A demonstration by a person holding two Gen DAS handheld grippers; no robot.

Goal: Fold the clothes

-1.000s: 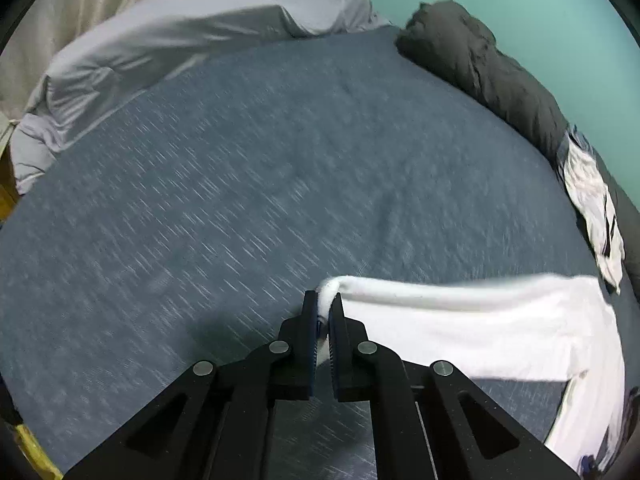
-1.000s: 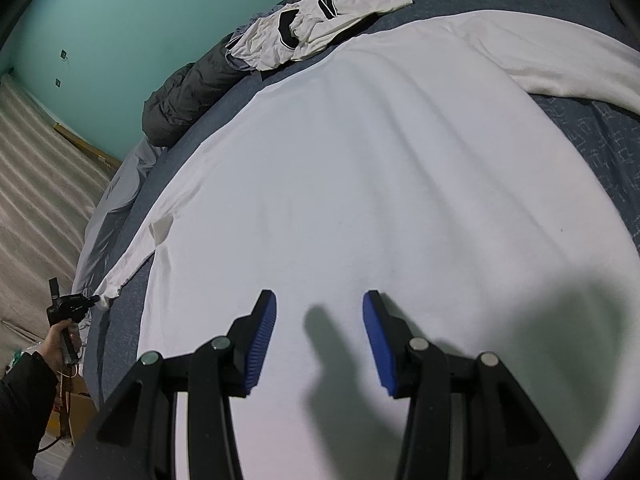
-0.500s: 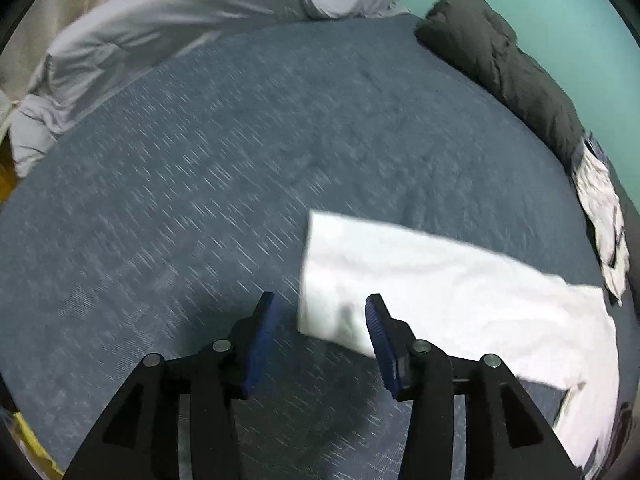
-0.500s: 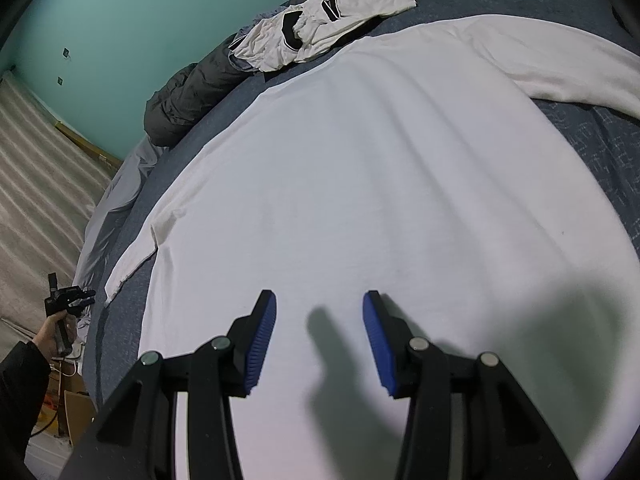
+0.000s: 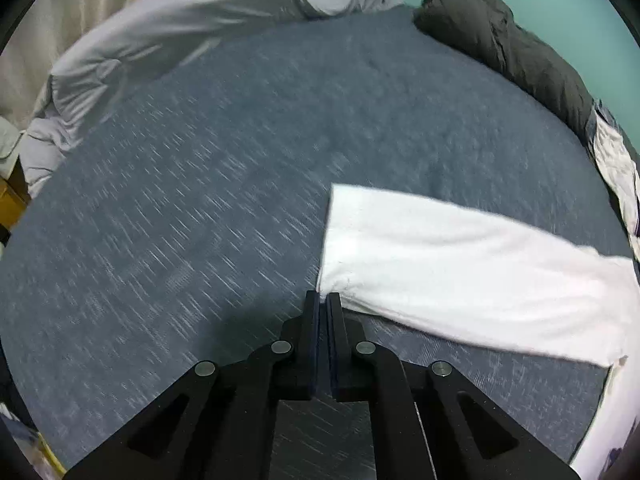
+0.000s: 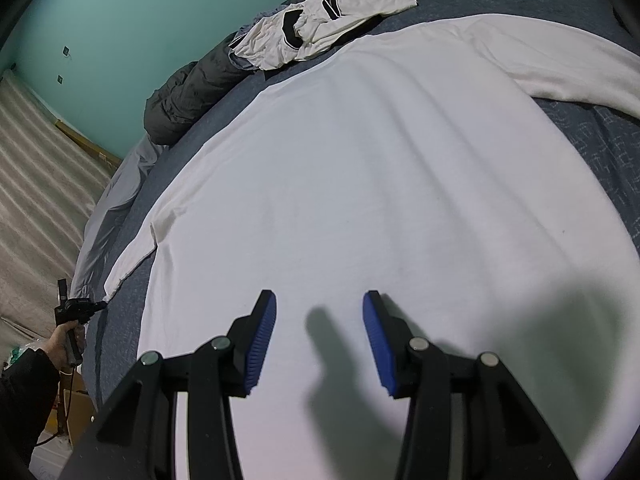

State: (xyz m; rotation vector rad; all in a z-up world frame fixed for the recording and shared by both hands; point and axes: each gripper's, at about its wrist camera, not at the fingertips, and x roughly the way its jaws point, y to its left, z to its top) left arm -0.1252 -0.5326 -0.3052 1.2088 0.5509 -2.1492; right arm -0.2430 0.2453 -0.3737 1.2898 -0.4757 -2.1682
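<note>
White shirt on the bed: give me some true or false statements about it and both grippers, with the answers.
1. The right gripper is open above the white shirt. True.
2. The left gripper is open. False: it is shut, apparently pinching the cuff corner of the sleeve.
3. The shirt is heaped up. False: it lies spread on the blue bedcover.
4. A white-and-black garment lies beyond the shirt, against the dark blanket. True.
</note>
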